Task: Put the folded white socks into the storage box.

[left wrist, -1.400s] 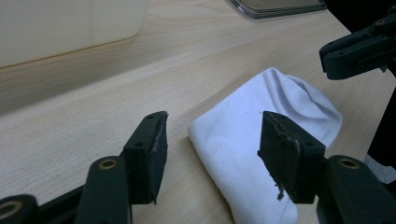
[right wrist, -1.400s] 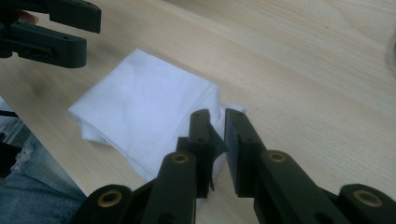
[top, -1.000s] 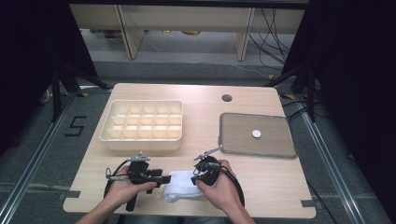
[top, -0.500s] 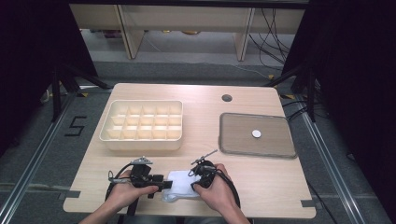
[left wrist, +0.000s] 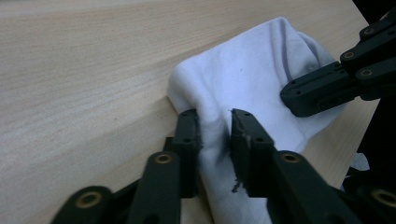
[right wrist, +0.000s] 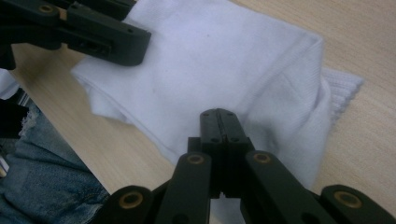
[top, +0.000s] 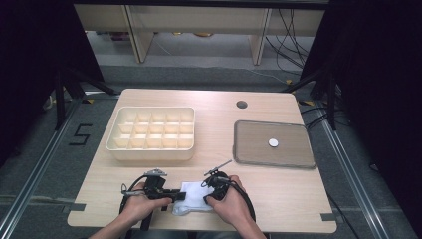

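Note:
A folded white sock (top: 194, 200) lies near the table's front edge, between my two hands. My left gripper (left wrist: 215, 119) comes in from the sock's left side. Its jaws have just been closing and now pinch a raised fold of the sock (left wrist: 243, 70) between them. My right gripper (right wrist: 219, 114) has its jaws pressed together, and its tip rests on top of the sock (right wrist: 219, 56) near the ribbed cuff. In the high view the left gripper (top: 178, 195) and the right gripper (top: 209, 197) sit at opposite ends of the sock.
A cream tray (top: 152, 149) with many compartments stands at the back left. A grey flat tray (top: 293, 154) holding a small white disc (top: 273, 143) sits at the right. A cable hole (top: 242, 104) is near the far edge. The table's front edge runs close behind my hands.
The left gripper's jaws have closed in on the sock's left edge and bunched a fold between them. The right hand has sunk slightly onto the sock.

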